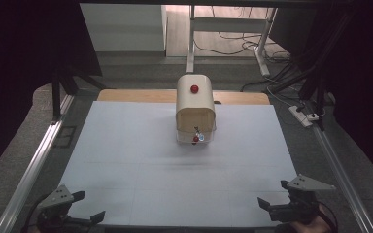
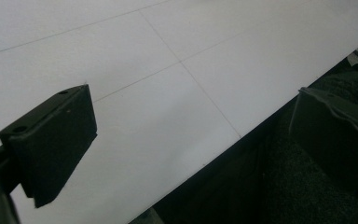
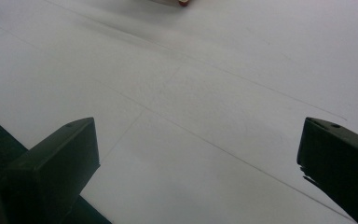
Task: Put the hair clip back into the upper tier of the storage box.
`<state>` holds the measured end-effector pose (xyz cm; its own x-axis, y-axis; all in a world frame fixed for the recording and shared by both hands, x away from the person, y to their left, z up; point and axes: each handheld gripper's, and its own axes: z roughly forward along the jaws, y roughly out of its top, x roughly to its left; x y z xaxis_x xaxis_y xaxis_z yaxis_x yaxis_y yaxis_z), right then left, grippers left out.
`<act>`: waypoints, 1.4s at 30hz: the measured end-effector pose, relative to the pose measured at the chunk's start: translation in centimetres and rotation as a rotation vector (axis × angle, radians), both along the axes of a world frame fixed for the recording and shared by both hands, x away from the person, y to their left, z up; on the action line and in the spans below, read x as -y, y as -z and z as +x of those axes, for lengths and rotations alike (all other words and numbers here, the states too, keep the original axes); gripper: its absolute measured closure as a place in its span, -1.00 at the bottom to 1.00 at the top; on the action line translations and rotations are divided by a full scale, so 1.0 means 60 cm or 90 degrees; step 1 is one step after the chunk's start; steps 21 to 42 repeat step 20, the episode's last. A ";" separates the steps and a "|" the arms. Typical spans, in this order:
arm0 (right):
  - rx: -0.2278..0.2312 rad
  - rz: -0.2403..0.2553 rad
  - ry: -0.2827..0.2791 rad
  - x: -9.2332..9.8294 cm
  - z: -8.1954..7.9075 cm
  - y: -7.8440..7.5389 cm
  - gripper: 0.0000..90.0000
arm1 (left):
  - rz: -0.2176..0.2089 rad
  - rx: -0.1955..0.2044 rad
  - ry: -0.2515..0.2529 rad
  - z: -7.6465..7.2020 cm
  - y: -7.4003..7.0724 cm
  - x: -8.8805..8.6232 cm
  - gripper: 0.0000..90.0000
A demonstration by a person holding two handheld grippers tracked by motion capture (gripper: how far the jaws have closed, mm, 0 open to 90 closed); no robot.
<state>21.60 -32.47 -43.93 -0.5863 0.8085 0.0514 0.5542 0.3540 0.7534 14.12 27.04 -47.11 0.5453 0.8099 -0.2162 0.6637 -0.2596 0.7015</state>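
A cream box (image 1: 195,104) with a rounded top stands at the far middle of the white table (image 1: 126,145). It has a red knob (image 1: 194,89) on top and a second red knob (image 1: 195,139) low on its front. My left gripper (image 1: 90,206) rests at the near left corner, open, with nothing between its jaws (image 2: 193,107). My right gripper (image 1: 273,193) sits at the near right corner, also open and empty (image 3: 199,126). At the top edge of the right gripper view, a sliver of the box's red knob (image 3: 183,2) shows.
Metal rails (image 1: 34,165) run along both sides of the table. A wooden edge (image 1: 126,95) shows behind the white sheet. A power strip (image 1: 302,115) and cables lie on the floor at the right. The table's front edge (image 2: 205,161) drops to dark floor.
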 end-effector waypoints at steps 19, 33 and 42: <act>-0.021 -0.028 0.024 0.014 -0.022 0.001 -0.99 | -0.003 -0.002 0.000 0.003 0.000 -0.001 -0.98; -0.023 -0.028 0.025 0.014 -0.021 0.001 -0.99 | -0.003 -0.003 0.000 0.003 0.000 -0.001 -0.98; -0.023 -0.028 0.025 0.014 -0.021 0.001 -0.99 | -0.003 -0.003 0.000 0.003 0.000 -0.001 -0.98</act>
